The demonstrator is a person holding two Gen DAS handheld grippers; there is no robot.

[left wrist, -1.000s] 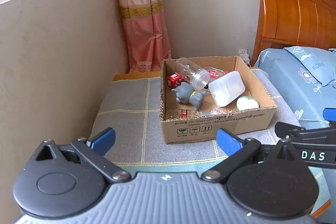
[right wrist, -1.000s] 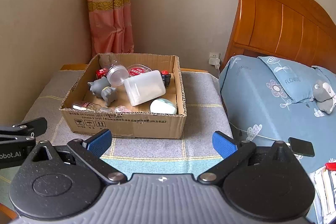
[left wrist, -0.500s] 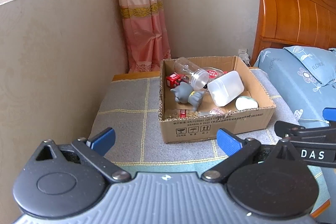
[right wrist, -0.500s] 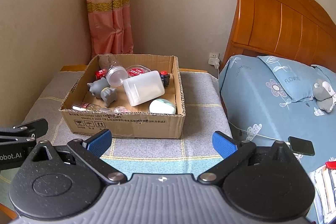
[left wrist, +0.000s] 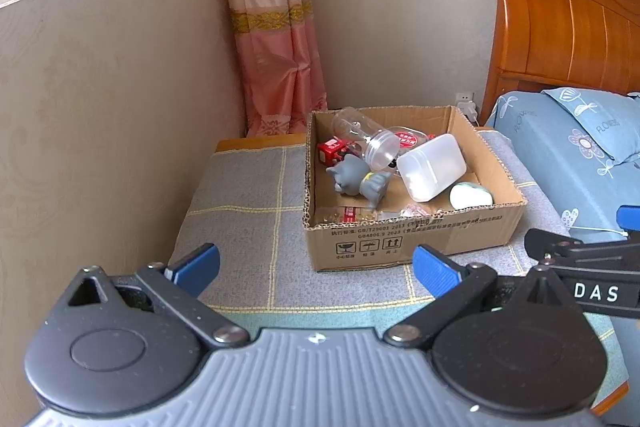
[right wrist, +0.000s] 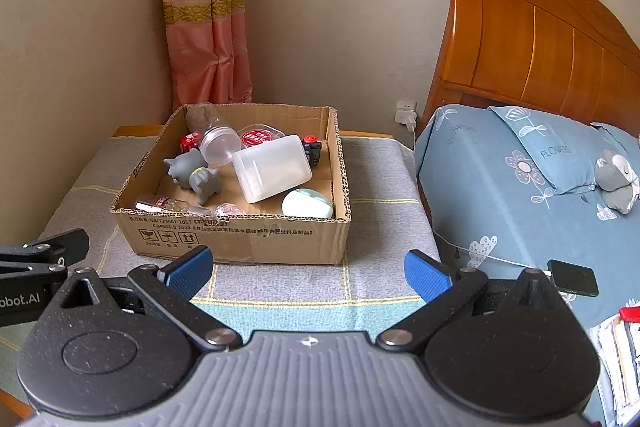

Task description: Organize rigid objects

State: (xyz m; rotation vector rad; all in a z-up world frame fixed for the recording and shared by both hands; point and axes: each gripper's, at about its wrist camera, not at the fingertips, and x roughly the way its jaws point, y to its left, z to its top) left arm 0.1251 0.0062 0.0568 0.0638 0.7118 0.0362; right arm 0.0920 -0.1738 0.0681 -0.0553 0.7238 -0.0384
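The left gripper (left wrist: 316,267) hangs above the near edge of the table (left wrist: 240,195), blue fingers (left wrist: 198,263) spread wide with nothing between them. A box (left wrist: 416,239) sits toward the table's right edge, beside the bed (left wrist: 568,147). Inside lie a gray toy (left wrist: 356,179), a clear jar (left wrist: 368,139) on its side, a white tub (left wrist: 432,167), a red car (left wrist: 332,151) and a pale green case (left wrist: 470,195). The right gripper (left wrist: 600,267) pokes in at the right.
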